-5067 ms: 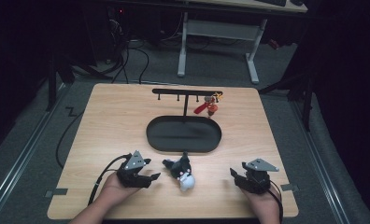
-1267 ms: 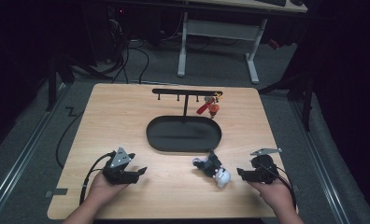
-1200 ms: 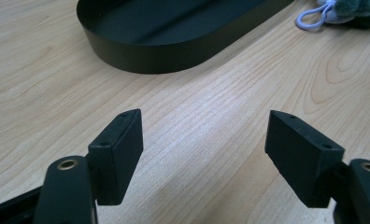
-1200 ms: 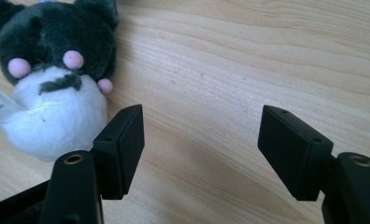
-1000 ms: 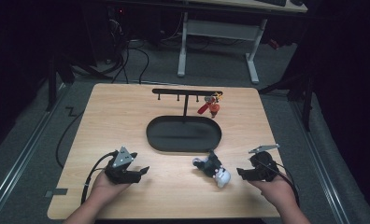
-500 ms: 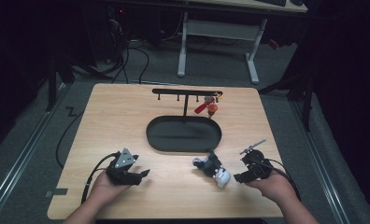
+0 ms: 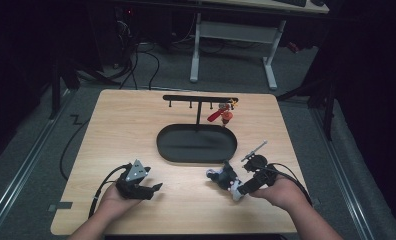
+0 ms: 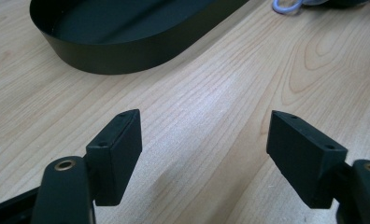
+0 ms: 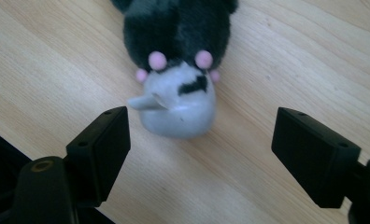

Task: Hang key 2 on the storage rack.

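The plush toy lies on the wooden table, at about 5 o'clock from the black oval tray and just beside the right gripper. In the right gripper view the toy sits just ahead of the 2 jaws, its grey-white rounded end nearest them and its dark furry body running on toward 12 o'clock, with small pink beads between the 2 parts.

The right gripper's jaws have just been opening; they stand wide apart with bare table between them, and the toy is not pinched. The left gripper, at about 7 o'clock from the tray, also has its jaws spread with nothing between them.

The toy looks light and soft, so it should squash under the pads and is unlikely to slip or break. The best hold is probably across the rounded pale end or the middle of the furry body. Behind the tray stands a black rack with a red trinket hanging at its right.
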Available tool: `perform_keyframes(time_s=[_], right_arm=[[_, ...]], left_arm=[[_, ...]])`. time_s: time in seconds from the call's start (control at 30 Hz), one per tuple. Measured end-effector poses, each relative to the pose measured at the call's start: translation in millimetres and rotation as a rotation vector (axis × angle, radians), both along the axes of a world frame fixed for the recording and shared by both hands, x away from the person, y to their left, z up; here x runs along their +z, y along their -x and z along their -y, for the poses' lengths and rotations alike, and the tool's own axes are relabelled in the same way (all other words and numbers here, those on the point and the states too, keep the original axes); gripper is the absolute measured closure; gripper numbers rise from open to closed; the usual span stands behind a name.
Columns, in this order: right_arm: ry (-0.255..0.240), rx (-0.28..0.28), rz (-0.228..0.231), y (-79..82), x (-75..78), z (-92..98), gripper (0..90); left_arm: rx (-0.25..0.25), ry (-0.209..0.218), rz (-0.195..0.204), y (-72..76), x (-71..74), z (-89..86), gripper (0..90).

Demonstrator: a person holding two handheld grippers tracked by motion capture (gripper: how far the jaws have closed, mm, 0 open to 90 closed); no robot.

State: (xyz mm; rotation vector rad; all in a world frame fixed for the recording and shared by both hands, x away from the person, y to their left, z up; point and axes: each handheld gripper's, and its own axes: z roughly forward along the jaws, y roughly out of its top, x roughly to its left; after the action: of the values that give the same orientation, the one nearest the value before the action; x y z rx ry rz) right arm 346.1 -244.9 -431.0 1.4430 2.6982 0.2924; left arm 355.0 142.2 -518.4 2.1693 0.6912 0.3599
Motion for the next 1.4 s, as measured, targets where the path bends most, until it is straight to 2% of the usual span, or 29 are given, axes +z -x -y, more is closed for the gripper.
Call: perform_keyframes(time_s=[0.1, 0.17, 0.2, 0.3, 0.37, 0.43, 0.47, 0.53, 0.6, 0.77, 0.93, 1.4], right_arm=[[-0.007, 0.022, -0.023, -3.0, -6.0, -9.5, 19.3], [-0.001, 0.016, -0.040, -5.1, -11.7, -14.9, 19.4], [0.001, 0.041, -0.042, -6.9, -14.4, -15.2, 19.6], [0.012, 0.047, -0.078, -8.4, -24.4, -21.2, 20.3], [0.027, 0.075, -0.082, -12.0, -30.6, -22.7, 20.4], [0.033, 0.050, -0.093, -13.0, -35.4, -24.9, 20.5], [0.032, 0.055, -0.093, -14.3, -38.2, -24.6, 20.6], [0.054, 0.038, -0.094, -15.1, -43.7, -26.2, 22.2], [0.047, 0.059, -0.089, -18.1, -48.3, -24.5, 22.3], [0.049, 0.043, -0.077, -18.6, -50.9, -24.1, 23.8], [0.057, 0.033, -0.063, -16.4, -51.3, -25.5, 27.7], [0.061, 0.054, -0.067, -15.8, -50.8, -29.3, 44.5]], left_arm=[[0.006, 0.007, 0.006, 0.0, 0.8, -1.7, 27.0], [0.005, 0.014, 0.009, 0.2, 1.2, -1.8, 27.0], [0.001, 0.015, 0.008, 0.1, 1.1, -1.6, 27.0], [-0.007, 0.013, 0.006, 0.2, 0.7, -1.0, 27.0], [-0.011, 0.010, 0.007, 0.2, 0.3, -0.7, 27.0], [-0.013, 0.009, 0.002, 0.0, -0.3, -0.5, 27.0], [-0.014, 0.010, 0.002, 0.0, -0.3, -0.6, 27.0], [-0.011, 0.015, 0.003, -0.3, -0.2, -0.5, 27.0], [-0.013, 0.015, 0.000, -1.1, -0.7, 0.1, 27.0], [-0.016, 0.024, -0.003, -2.7, -1.1, 1.3, 27.2], [-0.027, -0.002, -0.002, -1.6, -1.6, 4.2, 26.9], [-0.024, -0.004, -0.003, -2.3, -1.5, 3.9, 26.8]])
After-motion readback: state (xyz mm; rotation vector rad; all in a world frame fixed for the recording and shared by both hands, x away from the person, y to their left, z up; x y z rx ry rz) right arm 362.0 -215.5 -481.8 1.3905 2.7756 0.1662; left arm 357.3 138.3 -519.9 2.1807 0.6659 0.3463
